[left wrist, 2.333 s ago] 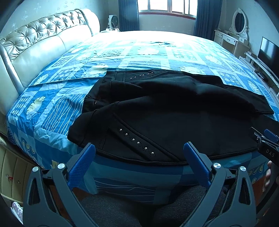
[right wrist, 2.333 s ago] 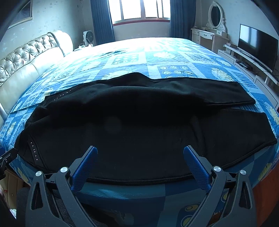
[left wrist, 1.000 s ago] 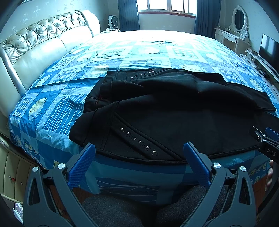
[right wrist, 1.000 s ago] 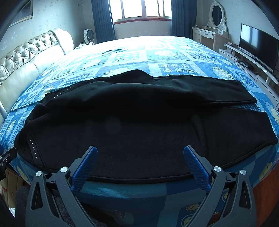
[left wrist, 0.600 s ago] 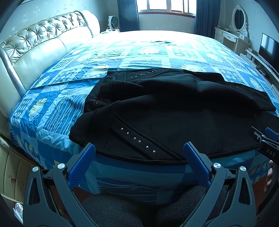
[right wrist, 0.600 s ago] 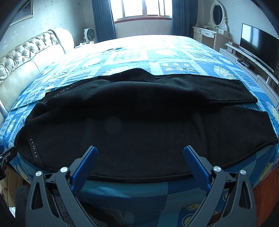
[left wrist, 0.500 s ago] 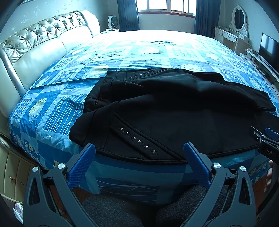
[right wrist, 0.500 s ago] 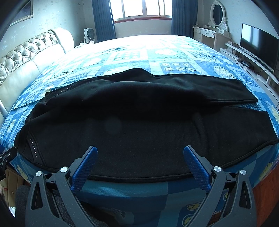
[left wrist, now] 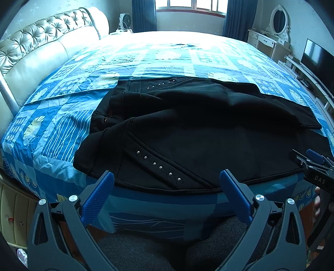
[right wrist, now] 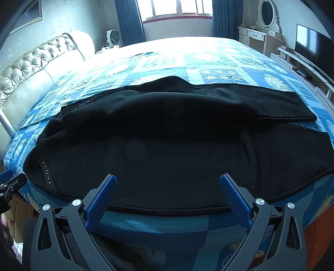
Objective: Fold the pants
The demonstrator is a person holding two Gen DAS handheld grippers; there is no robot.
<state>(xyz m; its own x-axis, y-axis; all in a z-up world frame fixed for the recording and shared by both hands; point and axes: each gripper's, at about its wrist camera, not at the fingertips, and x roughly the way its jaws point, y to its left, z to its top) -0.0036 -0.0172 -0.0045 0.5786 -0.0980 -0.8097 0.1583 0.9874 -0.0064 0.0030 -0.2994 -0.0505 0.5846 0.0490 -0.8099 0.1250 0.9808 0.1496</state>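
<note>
Nothing much has shifted over the last couple of seconds: both tools hang where they were, just short of the bed's (left wrist: 62, 116) near edge. Black pants (left wrist: 208, 133) lie spread across the blue quilt, waistband to the left. Left hand-held gripper (left wrist: 166, 187) and right hand-held gripper (right wrist: 168, 190) both stand spread wide, holding nothing.

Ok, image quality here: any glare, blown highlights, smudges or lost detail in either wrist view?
Left wrist: far bedspread blown out under the window; pants nearly featureless black. Right wrist: same glare, plus a faint round smudge over the pants. Both show fisheye bending and dark corners.
</note>
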